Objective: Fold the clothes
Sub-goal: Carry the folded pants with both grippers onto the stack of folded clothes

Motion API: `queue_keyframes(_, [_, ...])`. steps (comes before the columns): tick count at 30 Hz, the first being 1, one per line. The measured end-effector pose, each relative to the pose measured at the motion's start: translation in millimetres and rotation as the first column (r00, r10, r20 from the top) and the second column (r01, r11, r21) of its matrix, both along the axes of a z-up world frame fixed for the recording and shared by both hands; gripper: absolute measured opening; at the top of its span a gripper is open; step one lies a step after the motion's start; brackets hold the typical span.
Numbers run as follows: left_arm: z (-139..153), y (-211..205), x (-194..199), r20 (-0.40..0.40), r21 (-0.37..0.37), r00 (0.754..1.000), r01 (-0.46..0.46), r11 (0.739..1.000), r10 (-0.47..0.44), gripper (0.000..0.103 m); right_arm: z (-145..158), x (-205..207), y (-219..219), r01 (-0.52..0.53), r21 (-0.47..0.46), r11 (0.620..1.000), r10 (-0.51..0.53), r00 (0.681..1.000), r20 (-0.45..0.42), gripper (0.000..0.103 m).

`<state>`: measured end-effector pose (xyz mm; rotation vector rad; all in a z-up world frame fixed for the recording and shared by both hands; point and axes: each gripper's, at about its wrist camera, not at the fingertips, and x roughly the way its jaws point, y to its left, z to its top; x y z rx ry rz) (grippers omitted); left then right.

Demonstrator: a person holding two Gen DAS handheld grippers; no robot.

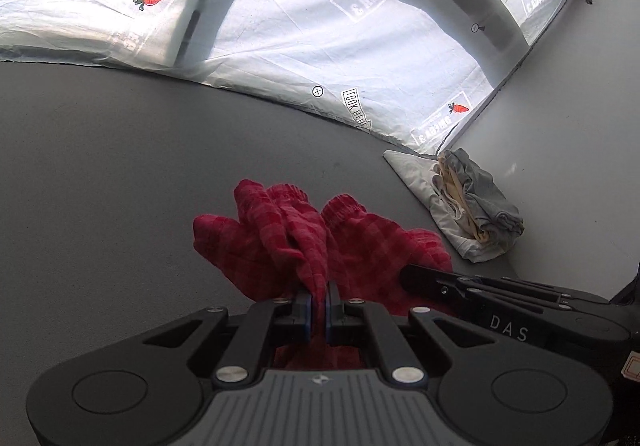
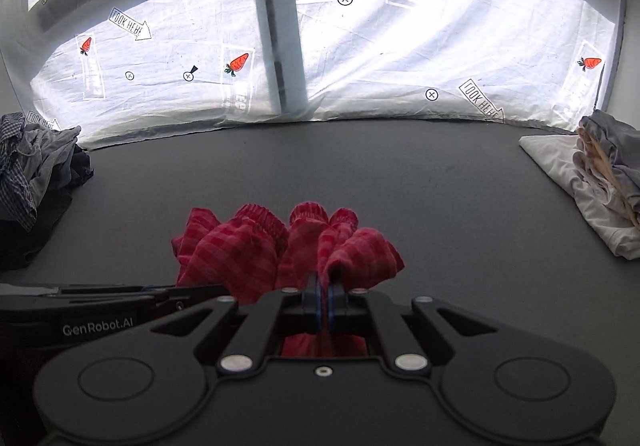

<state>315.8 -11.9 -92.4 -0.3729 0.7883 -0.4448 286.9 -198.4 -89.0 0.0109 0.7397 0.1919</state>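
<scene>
A red checked garment (image 1: 320, 242) with ribbed elastic edges lies bunched on the grey table (image 1: 100, 186). My left gripper (image 1: 319, 296) is shut on a fold of it at its near edge. My right gripper (image 2: 327, 288) is shut on another fold of the same red garment (image 2: 256, 250). The two grippers sit side by side: the right gripper's body (image 1: 500, 306) shows at the right of the left wrist view, and the left gripper's body (image 2: 100, 310) shows at the left of the right wrist view.
A stack of folded white, cream and grey clothes (image 2: 600, 186) lies at the table's right, also in the left wrist view (image 1: 468, 202). A heap of unfolded dark and checked clothes (image 2: 36, 178) sits at the left. A white printed sheet (image 2: 360, 58) hangs behind the table.
</scene>
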Motion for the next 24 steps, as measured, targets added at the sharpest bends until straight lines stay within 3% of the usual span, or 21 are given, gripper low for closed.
queue_keyframes(7, [-2.6,-45.2,-23.5,0.013,0.002,0.998,0.055,0.998,-0.055,0.006,-2.2,-34.9,-42.6,0.082,0.026,0.996,-0.082,0.996,-0.021,0.003])
queue_keyframes(11, [2.5,-92.2,-24.7,0.046,0.022,0.997,0.055,0.998,-0.056,0.006,2.5,-39.6,-80.7,0.099,0.045,0.994,-0.1,0.995,0.022,0.003])
queue_keyframes(16, [6.5,-155.4,-26.1,0.086,0.042,0.995,0.05,0.998,-0.053,0.006,3.4,-44.0,-154.0,0.077,0.049,0.996,-0.081,0.992,0.093,0.004])
queue_keyframes(24, [4.8,-278.4,-6.4,0.011,-0.041,0.999,-0.044,0.998,0.045,0.006,17.0,-38.5,-299.1,-0.002,-0.016,1.0,0.006,0.975,0.22,0.004])
